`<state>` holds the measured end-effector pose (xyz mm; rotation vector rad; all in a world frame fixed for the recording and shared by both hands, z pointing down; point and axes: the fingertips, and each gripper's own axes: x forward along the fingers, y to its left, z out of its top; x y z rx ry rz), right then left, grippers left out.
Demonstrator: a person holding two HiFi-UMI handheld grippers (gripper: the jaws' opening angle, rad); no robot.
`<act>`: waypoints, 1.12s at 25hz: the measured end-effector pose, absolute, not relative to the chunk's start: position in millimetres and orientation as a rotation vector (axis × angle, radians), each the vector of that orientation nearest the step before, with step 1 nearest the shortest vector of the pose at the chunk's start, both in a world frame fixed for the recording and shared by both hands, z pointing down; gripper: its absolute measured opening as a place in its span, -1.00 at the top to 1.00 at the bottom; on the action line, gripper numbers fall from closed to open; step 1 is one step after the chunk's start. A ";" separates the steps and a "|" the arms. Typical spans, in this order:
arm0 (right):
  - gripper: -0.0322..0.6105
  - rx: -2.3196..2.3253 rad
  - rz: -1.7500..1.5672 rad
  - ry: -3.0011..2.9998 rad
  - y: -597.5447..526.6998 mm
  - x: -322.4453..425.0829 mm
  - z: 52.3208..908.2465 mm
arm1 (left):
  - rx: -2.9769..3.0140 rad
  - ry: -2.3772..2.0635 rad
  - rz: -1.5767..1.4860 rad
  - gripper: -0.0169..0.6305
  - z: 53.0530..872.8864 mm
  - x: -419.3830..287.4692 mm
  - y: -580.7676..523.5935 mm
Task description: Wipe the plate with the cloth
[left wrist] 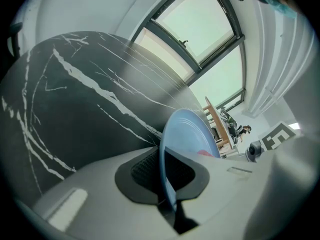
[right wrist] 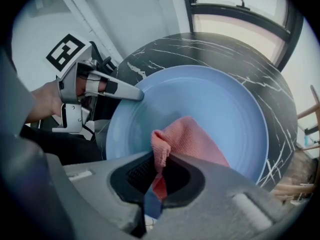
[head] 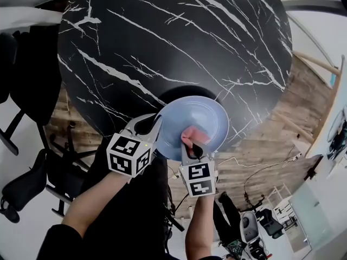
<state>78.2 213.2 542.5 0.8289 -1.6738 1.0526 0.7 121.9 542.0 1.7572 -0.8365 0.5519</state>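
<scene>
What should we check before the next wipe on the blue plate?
1. Left gripper jaws clamped on the plate rim: ok.
2. Right gripper jaws shut on the cloth: ok.
3. Cloth lying against the plate's face: ok.
4. Plate touching the table: cannot tell.
5. Dirt left on the plate: cannot tell.

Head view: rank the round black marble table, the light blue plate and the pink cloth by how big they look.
Largest: round black marble table, by far.
Middle: light blue plate, though it is held nearer the camera.
Smallest: pink cloth, partly hidden by the right gripper.
</scene>
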 end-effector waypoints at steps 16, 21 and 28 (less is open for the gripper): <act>0.84 0.708 1.047 -1.665 246.5 64.0 544.1 | 1.788 -0.831 0.567 0.89 541.8 1.4 121.4; 0.84 0.701 1.065 -1.670 245.5 63.8 544.9 | 1.808 -0.840 0.577 0.89 542.6 1.4 121.0; 0.83 0.712 1.065 -1.661 248.4 62.8 545.8 | 1.779 -0.824 0.586 0.88 543.5 1.1 124.5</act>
